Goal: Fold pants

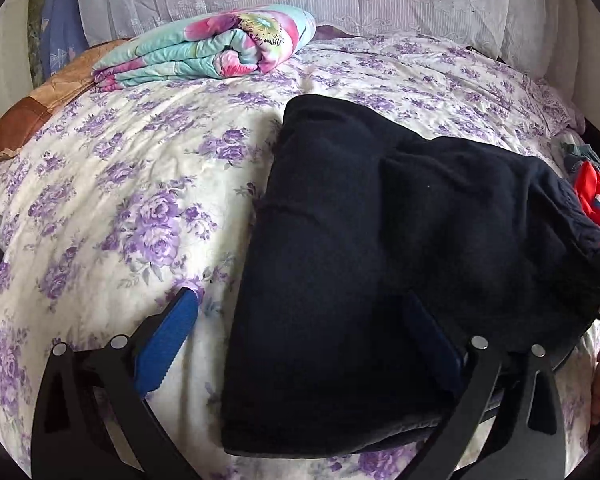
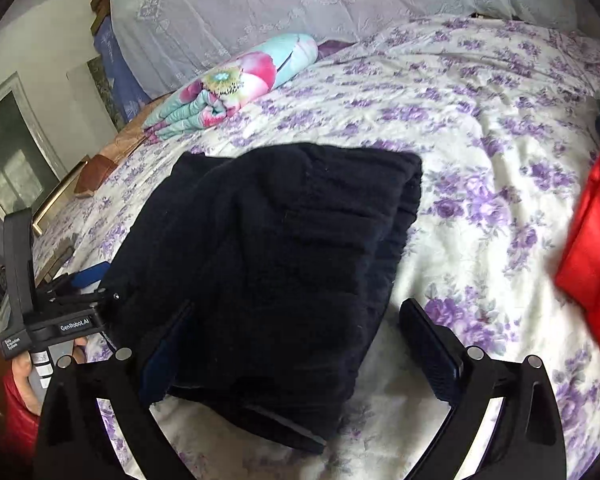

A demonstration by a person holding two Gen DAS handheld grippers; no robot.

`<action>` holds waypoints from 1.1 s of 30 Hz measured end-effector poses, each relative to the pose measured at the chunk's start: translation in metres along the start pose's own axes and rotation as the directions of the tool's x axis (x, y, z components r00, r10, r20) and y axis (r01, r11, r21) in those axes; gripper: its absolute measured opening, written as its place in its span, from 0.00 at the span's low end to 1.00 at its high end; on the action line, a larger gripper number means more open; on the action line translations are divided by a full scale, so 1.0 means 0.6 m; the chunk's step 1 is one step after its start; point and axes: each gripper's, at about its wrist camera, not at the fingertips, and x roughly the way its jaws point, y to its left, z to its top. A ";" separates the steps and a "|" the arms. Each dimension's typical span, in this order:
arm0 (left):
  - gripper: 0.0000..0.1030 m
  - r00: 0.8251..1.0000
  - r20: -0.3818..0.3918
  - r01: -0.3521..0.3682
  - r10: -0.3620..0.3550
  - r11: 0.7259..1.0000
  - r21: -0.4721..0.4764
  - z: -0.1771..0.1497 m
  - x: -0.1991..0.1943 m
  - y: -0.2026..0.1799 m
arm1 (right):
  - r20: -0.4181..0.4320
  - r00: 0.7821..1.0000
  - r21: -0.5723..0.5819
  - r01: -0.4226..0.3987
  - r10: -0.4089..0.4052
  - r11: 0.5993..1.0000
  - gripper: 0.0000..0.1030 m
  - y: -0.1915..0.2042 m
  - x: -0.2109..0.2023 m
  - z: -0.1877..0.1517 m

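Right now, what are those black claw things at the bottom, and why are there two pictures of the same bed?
They are grabbing tools, one in each of a person's hands. A small camera sits on each, so you get two pictures: one from the left gripper, one from the right gripper. The dark folded pants lie on the flowery bedspread. Both tools have their jaws wide open, with the pants lying loose between them, not pinched. Farther back rests a colourful folded blanket, and something red lies off to the right.

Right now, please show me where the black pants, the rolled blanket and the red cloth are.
black pants (image 2: 268, 248), right wrist view, middle of the folded top.
rolled blanket (image 1: 220, 46), left wrist view, its flowered upper side.
red cloth (image 2: 596, 248), right wrist view, its middle.
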 end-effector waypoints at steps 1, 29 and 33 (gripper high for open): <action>0.96 1.000 0.010 -0.022 0.022 1.000 0.010 -0.001 -0.005 -0.004 | 0.038 0.999 0.002 -0.009 0.009 1.000 0.97 0.000 -0.014 0.002; 0.96 1.000 0.000 0.024 -0.024 1.000 -0.001 0.016 0.009 0.001 | -0.041 0.998 0.126 -0.048 0.054 0.991 0.97 -0.061 0.067 0.061; 0.96 1.000 0.004 0.017 -0.017 1.000 0.003 0.016 0.008 -0.001 | -0.038 0.998 0.128 -0.049 0.054 0.991 0.97 -0.060 0.066 0.061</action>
